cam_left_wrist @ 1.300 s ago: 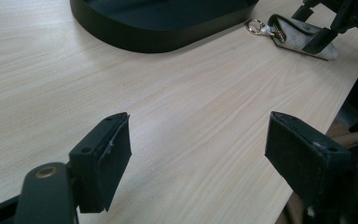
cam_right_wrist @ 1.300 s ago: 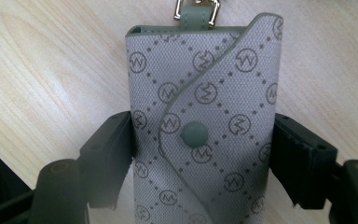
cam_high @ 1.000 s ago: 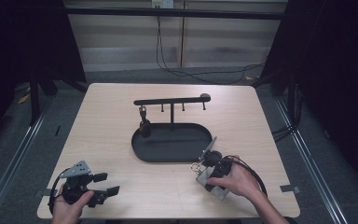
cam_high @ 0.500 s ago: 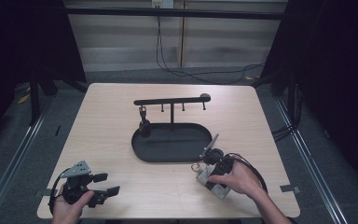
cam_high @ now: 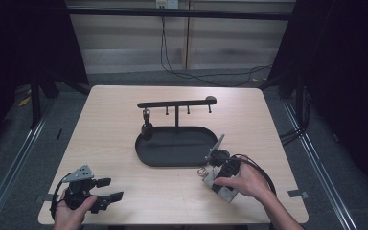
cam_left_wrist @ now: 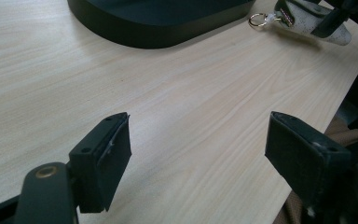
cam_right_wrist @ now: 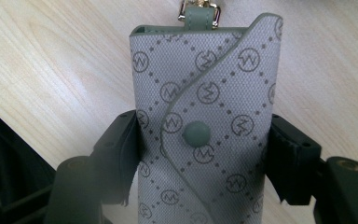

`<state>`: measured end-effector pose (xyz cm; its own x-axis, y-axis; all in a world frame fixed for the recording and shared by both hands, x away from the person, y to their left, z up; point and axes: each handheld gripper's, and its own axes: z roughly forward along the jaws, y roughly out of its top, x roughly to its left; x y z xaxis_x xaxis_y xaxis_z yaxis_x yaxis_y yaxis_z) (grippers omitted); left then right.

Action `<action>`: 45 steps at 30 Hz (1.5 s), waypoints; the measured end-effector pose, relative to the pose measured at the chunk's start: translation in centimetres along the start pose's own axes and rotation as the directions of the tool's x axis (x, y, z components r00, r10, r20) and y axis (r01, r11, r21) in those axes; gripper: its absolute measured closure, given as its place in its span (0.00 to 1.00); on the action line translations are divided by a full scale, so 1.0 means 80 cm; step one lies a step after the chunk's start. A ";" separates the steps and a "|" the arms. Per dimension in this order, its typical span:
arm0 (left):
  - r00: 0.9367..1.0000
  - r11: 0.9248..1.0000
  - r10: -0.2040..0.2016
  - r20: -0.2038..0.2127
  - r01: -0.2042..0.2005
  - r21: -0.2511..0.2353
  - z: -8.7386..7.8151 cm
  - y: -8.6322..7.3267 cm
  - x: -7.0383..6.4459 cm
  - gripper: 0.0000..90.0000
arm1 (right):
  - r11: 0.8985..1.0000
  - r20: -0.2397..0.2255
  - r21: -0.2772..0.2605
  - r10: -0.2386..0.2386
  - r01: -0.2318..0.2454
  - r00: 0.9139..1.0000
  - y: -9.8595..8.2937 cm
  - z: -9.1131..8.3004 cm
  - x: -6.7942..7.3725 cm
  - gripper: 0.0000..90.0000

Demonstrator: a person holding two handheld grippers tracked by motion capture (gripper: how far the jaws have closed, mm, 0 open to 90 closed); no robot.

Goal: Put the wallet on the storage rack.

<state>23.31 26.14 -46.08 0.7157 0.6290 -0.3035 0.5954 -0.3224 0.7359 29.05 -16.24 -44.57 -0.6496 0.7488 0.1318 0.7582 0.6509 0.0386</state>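
Squeezing a grey key pouch (cam_right_wrist: 205, 135) by its two long sides, the right gripper (cam_high: 215, 168) holds it flat on the table (cam_high: 115, 124). The pouch lies just in front of the black tray (cam_high: 177, 146), near its right end. Its long way points away from the hand, and its gold ring (cam_high: 201, 171) leads, toward the tray and the hook bar (cam_high: 177, 102) behind it. The right hand is the near one. The left gripper (cam_left_wrist: 200, 154) sits far off at the left front corner, jaws wide apart and holding nothing.
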 end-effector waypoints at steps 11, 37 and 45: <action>1.000 1.000 -0.004 0.003 0.004 0.005 0.001 0.001 0.002 0.25 | 1.000 0.028 -0.001 0.017 -0.017 0.999 0.004 -0.016 -0.004 0.38; 1.000 1.000 0.009 0.000 -0.009 0.012 0.001 0.001 -0.002 0.25 | 0.999 0.090 -0.002 0.041 -0.041 0.995 0.013 -0.065 -0.017 0.38; 1.000 1.000 0.012 0.003 -0.012 0.011 0.001 0.001 -0.003 0.25 | 0.998 0.103 0.001 0.055 -0.055 0.993 0.024 -0.077 -0.022 0.38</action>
<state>23.24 25.91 -45.98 0.7239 0.6230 -0.2965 0.5907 -0.3376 0.7329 31.99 -17.06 -38.63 -0.6094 0.7923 0.0312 0.7929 0.6087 0.0298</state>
